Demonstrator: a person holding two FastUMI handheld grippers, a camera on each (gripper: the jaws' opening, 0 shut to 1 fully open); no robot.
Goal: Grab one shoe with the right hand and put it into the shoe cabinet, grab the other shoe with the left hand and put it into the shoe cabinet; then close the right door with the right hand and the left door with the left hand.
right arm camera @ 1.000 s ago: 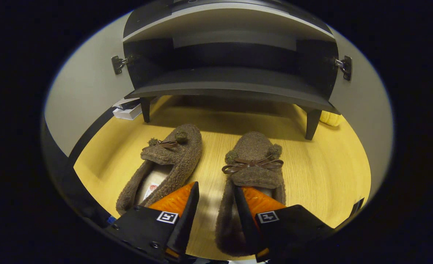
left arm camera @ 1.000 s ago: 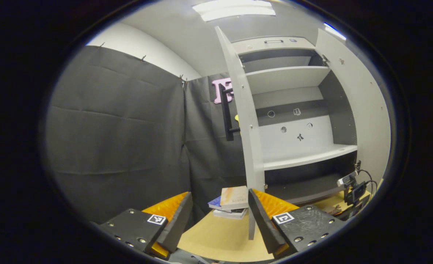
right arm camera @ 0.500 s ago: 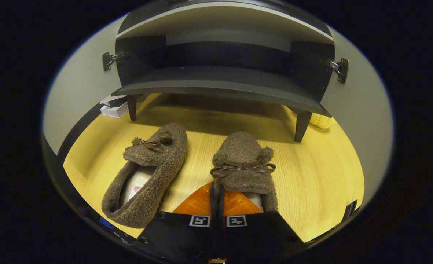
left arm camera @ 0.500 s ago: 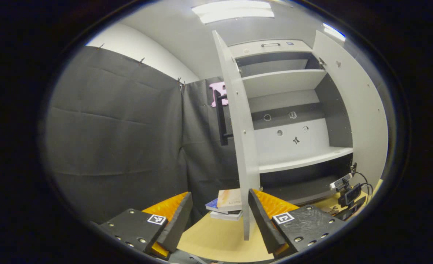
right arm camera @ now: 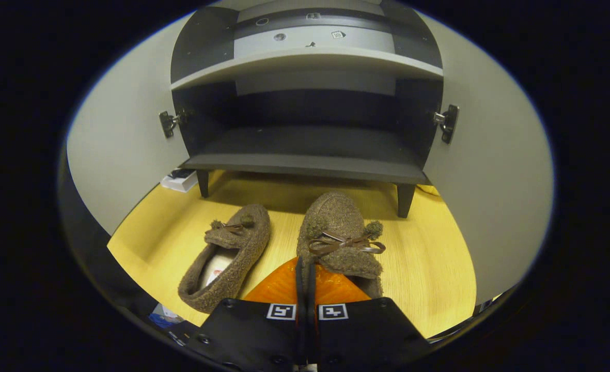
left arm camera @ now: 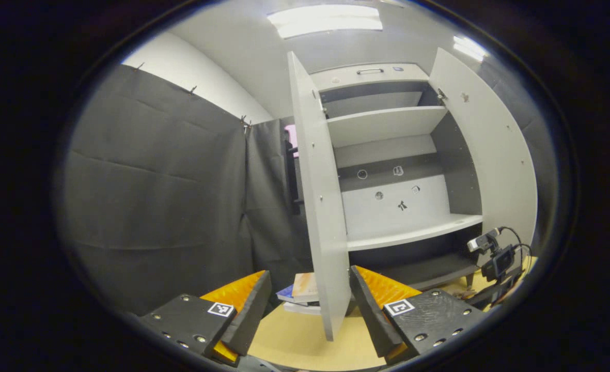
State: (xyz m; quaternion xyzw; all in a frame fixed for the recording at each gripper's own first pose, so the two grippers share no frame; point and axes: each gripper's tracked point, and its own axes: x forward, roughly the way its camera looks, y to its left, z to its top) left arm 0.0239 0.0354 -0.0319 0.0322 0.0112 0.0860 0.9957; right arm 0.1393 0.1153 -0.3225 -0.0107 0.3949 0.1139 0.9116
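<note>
Right claw (right arm camera: pixel 302 268), nearest the lens in the right gripper view: its two fingers are pressed together on the near-side wall of the right-hand brown fleece slipper (right arm camera: pixel 341 237), at the edge of its opening. One second ago the fingers stood apart astride that wall; half a second ago they had come together; now the slipper's toe sits higher against the cabinet and appears tilted up off the wooden floor (right arm camera: pixel 439 268), which suggests the lift has begun (contact under the heel is hidden by the claw). The grab of the first shoe is thus judged done, and the carry to the cabinet is under way.

To the left of the claw, and a little farther off, the second slipper (right arm camera: pixel 227 256) lies on the floor, untouched, its opening facing the lens.

Beyond both, straight ahead of the claw, the shoe cabinet (right arm camera: pixel 305 165) stands with its dark bottom shelf (right arm camera: pixel 310 147) bare and both doors swung wide, the left door (right arm camera: pixel 124 144) and the right door (right arm camera: pixel 485 170) flanking the opening.

Left claw (left arm camera: pixel 310 305), in the left gripper view: fingers spread apart and holding nothing. Past it the left door stands edge-on just ahead, with a small stack of books (left arm camera: pixel 299 294) at its foot; over the last second this door has drifted leftward in view (the hand is turning), while the claw has stayed idle.
</note>
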